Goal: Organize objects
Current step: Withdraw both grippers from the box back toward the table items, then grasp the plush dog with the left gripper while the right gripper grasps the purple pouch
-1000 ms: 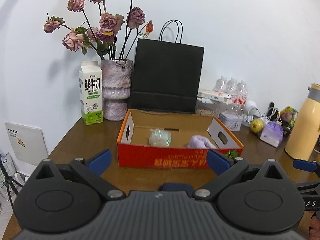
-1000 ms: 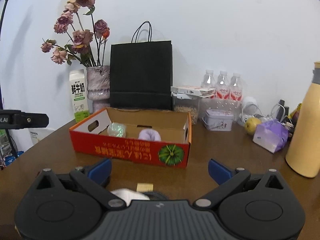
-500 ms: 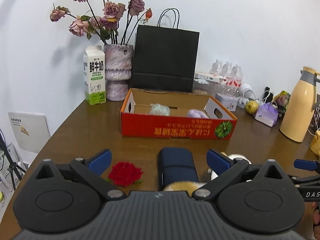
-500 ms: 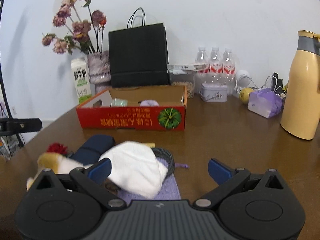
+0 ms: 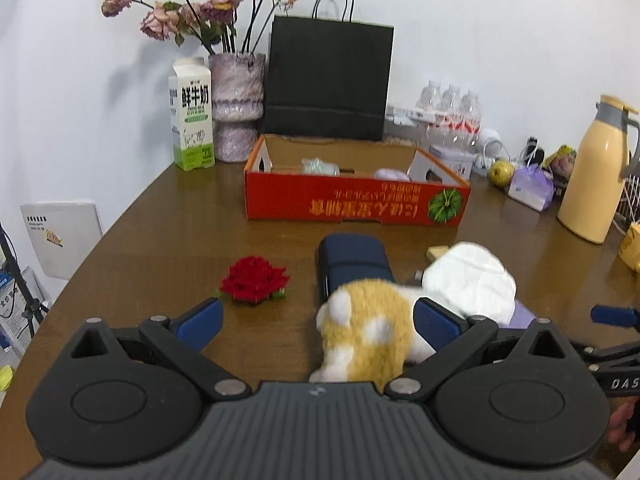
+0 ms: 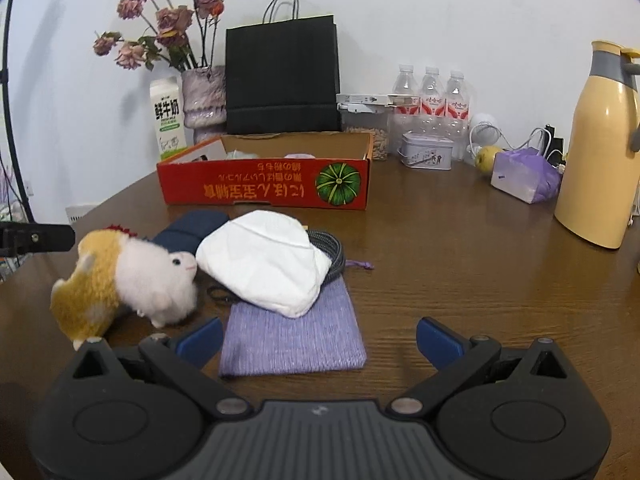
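Both grippers hang low over the brown wooden tabletop [image 6: 460, 248] with their jaws spread wide and nothing between them. The left gripper [image 5: 316, 320] looks over a plush hamster [image 5: 368, 332] in orange and white, which lies close in front of it, partly between the blue pads; whether the right-hand pad touches the toy cannot be told. Just beyond the hamster lies a dark blue case [image 5: 354, 262], and to its left, apart from it, a red artificial rose [image 5: 255, 284]. The right gripper [image 6: 318, 338] faces a lilac knitted pouch [image 6: 294, 332] lying flat on the wood; a white cloth bag [image 6: 268, 260] rests on the pouch's far end, and a coiled grey cable [image 6: 332, 250] shows from under the bag's far edge. The hamster stands to the left of the bag, its nose almost against it. Farther back sits the red cardboard box [image 6: 264, 186] — open-topped, with a pale green bundle and a lilac one showing inside. Behind it stand a black paper bag [image 6: 282, 76], a milk carton [image 6: 168, 118], a vase of dried roses [image 6: 202, 100] and, at far right, a yellow thermos [image 6: 600, 148].
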Action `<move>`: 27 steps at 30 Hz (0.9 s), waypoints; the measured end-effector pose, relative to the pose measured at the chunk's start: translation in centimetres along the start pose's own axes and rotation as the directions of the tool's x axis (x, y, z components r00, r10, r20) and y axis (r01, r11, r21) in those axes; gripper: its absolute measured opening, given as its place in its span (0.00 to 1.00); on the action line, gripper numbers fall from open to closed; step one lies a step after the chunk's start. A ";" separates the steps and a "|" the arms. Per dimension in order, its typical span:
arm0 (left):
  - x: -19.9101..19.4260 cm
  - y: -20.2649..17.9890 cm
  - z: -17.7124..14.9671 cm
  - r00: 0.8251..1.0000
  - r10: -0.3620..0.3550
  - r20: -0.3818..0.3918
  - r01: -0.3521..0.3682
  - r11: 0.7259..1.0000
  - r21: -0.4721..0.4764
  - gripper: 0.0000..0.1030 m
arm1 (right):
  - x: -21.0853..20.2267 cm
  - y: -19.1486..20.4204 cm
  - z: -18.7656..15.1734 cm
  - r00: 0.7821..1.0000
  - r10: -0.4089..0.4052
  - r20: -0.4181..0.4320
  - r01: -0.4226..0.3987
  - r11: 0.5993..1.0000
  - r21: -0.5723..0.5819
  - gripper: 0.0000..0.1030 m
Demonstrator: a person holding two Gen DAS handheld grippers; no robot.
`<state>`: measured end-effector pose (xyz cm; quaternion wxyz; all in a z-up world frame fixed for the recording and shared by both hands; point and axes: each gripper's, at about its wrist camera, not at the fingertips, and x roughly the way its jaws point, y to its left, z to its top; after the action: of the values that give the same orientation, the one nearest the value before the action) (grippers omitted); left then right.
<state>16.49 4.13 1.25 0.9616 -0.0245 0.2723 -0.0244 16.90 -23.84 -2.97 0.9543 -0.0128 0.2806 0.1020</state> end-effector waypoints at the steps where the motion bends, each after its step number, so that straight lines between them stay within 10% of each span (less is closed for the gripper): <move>1: 0.2 -0.1 -0.2 1.000 0.001 -0.011 -0.001 1.000 0.002 1.00 | -0.1 0.0 -0.1 1.000 0.000 -0.001 0.000 1.000 -0.007 1.00; 20: 4.5 -3.1 -3.0 0.995 0.038 -0.091 -0.036 0.999 0.016 0.99 | 0.1 -0.5 -0.8 0.996 0.068 -0.062 -0.073 0.994 -0.081 1.00; 27: 4.9 -3.9 -3.9 0.994 0.016 -0.108 -0.012 0.999 0.039 0.52 | 0.1 -0.6 -0.9 0.995 0.078 -0.064 -0.083 0.994 -0.076 1.00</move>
<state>18.49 -0.23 -4.43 0.9458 -0.0027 0.3237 -0.0241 16.61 -24.46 -3.75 0.9391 -0.0419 0.3058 0.1510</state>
